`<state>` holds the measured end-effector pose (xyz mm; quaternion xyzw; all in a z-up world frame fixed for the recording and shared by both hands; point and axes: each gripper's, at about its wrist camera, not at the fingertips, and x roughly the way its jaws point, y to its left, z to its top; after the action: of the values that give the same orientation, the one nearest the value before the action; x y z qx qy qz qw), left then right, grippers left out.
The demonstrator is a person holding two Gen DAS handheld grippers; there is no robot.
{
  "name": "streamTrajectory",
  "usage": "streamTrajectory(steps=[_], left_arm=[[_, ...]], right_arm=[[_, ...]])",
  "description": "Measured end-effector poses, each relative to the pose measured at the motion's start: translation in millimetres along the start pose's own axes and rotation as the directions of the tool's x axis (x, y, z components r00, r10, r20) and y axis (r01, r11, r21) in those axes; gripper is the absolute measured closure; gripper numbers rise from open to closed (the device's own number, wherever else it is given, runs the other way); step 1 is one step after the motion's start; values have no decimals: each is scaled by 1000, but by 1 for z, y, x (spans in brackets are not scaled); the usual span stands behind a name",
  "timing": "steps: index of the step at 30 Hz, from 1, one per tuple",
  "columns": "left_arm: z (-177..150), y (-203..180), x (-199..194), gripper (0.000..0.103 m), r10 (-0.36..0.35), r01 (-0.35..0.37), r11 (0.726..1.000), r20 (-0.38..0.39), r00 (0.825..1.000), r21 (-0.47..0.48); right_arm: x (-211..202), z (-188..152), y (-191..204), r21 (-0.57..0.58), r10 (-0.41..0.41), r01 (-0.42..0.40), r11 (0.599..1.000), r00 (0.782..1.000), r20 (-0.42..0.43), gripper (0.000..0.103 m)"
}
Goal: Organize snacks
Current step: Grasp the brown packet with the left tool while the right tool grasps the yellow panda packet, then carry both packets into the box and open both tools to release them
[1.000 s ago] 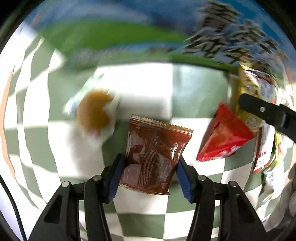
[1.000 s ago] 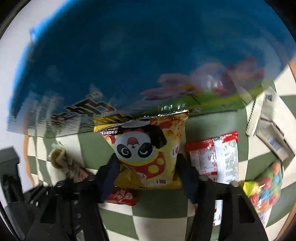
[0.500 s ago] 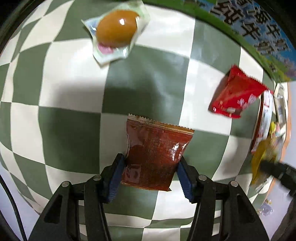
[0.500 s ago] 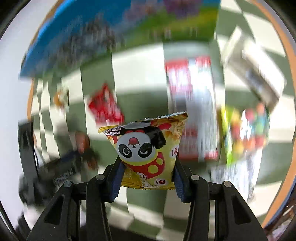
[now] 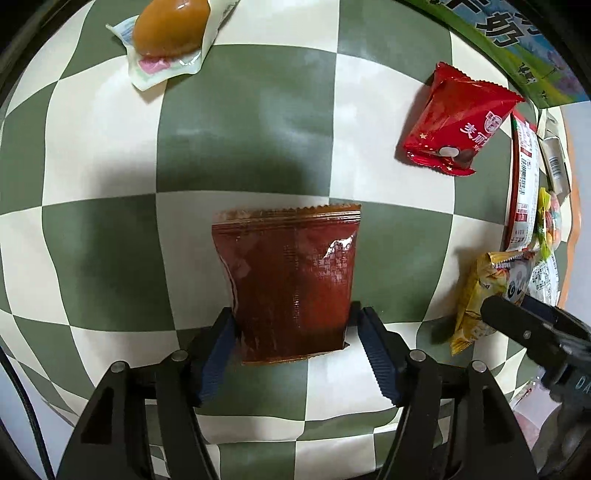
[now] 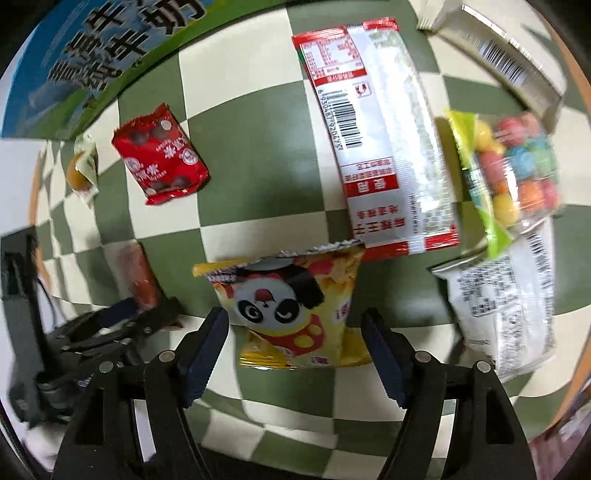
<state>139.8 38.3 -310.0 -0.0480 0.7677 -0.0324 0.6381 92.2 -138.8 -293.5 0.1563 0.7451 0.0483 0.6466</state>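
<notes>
My left gripper (image 5: 293, 347) is shut on a dark red-brown snack packet (image 5: 290, 282), held low over the green and white checked cloth (image 5: 92, 184). My right gripper (image 6: 295, 347) has its jaws spread slightly wider than the yellow panda snack bag (image 6: 291, 310) between them; the bag seems to rest on the cloth. The right gripper with the yellow bag (image 5: 480, 295) also shows at the right of the left wrist view. The left gripper (image 6: 122, 325) shows at the left of the right wrist view.
A small red packet (image 5: 456, 125) (image 6: 159, 162), a wrapped bun (image 5: 170, 33) (image 6: 83, 170), a long red and white packet (image 6: 380, 136), a bag of coloured balls (image 6: 517, 170), a white packet (image 6: 509, 302) and a blue-green carton (image 6: 92, 55) lie around.
Both grippers have come down from the carton toward the cloth. The right jaws have opened off the yellow bag. The left packet stays gripped.
</notes>
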Motion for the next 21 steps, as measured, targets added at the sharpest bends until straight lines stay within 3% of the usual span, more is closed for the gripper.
streamTrajectory(steps=[5,8,12,14,21], left_arm=[[-13,-23,0,38,31,-31,1000,43,999,-1],[-11,-33,-5,48,48,-49,999,73,996,2],[-14,-35,-6,49,51,-51,999,90,995,-8],[-18,-35,-5,49,54,-53,999,97,994,-12],[-26,-38,-26,49,53,-51,999,133,990,-12]], right_arm=[[6,-8,1,54,3,-5,999,1000,26,26],[9,-14,6,62,4,-7,998,999,50,26],[20,-26,13,60,-3,-1,998,998,68,27],[21,-26,15,45,-11,6,999,996,92,43],[17,-28,16,29,27,-30,999,995,95,52]])
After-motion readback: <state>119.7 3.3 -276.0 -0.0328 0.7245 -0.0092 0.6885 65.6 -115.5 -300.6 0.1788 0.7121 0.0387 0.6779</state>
